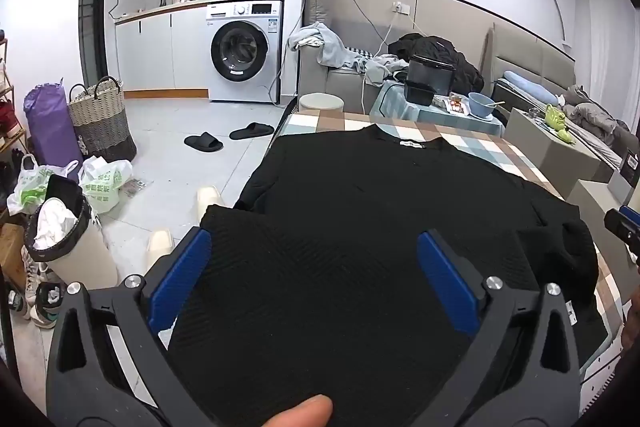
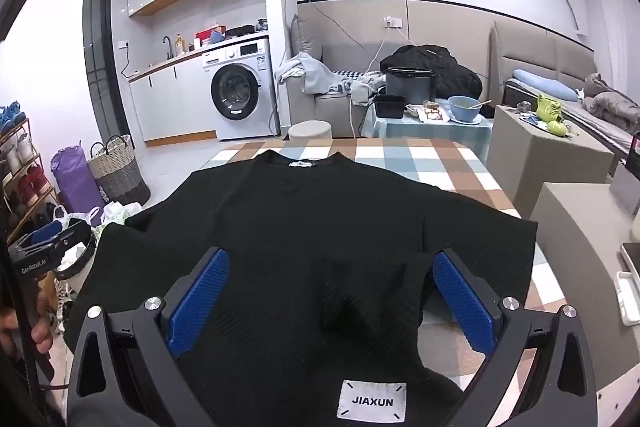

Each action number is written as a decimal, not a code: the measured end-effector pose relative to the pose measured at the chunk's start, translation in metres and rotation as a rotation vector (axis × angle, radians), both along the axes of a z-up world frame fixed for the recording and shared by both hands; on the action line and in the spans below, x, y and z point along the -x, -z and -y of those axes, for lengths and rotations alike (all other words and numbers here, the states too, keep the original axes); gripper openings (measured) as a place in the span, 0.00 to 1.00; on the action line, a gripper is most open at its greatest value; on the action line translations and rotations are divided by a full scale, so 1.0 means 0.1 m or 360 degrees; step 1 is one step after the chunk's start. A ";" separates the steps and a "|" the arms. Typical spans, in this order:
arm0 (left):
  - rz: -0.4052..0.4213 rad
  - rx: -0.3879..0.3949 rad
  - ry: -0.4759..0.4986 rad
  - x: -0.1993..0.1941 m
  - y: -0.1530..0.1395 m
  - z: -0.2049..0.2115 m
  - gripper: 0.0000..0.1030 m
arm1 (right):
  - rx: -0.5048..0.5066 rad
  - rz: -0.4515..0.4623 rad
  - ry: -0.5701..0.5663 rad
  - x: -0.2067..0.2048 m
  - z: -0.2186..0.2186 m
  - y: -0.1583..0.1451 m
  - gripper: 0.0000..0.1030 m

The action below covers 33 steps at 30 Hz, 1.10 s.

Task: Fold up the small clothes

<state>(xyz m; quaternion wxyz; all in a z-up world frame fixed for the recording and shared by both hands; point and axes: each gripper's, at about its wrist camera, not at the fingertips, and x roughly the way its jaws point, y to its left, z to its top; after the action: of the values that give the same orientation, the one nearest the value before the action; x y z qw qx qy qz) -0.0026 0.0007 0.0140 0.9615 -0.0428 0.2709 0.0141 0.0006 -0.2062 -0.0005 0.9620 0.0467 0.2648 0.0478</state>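
Observation:
A black knit top (image 1: 380,195) lies spread on the checked table (image 1: 476,147), collar at the far side. It also shows in the right wrist view (image 2: 304,227), with a white JIAXUN label (image 2: 371,399) at the near hem. My left gripper (image 1: 314,255) is open, its blue pads (image 1: 180,279) wide apart above the top's near left part, where a layer is folded over. My right gripper (image 2: 331,271) is open above the near right part, by a folded-in sleeve (image 2: 384,291). The left gripper also shows at the left edge of the right wrist view (image 2: 48,243).
A second small table (image 2: 428,123) beyond holds a blue bowl (image 2: 464,107) and black containers. Grey boxes (image 2: 548,155) stand right of the table. On the floor at left are a bin (image 1: 60,231), bags, a woven basket (image 1: 100,119) and slippers (image 1: 204,143).

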 end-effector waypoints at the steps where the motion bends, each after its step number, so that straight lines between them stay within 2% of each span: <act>1: -0.0001 0.0006 0.0004 0.00 -0.02 0.01 0.99 | 0.0001 0.0004 -0.0003 0.01 -0.03 -0.02 1.00; 9: 0.0046 0.0024 0.0028 0.20 -0.16 0.02 0.99 | -0.0035 0.0032 -0.0004 0.12 -0.05 -0.25 1.00; 13: 0.0066 -0.0007 0.0038 0.29 -0.22 0.10 0.99 | -0.0017 0.0029 -0.0010 0.14 -0.07 -0.30 1.00; 20: 0.0045 -0.0044 0.0064 0.32 -0.21 0.16 0.99 | 0.0003 -0.0031 -0.0001 0.01 -0.07 -0.18 1.00; 33: -0.0012 -0.0022 0.0100 0.17 -0.11 0.11 0.99 | -0.0034 -0.0078 0.0037 -0.06 0.03 -0.04 1.00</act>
<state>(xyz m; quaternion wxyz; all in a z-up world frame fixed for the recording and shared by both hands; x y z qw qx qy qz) -0.0201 -0.0106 0.0247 0.9607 -0.0275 0.2757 -0.0141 0.0068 -0.2089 0.0035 0.9552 0.0614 0.2870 0.0383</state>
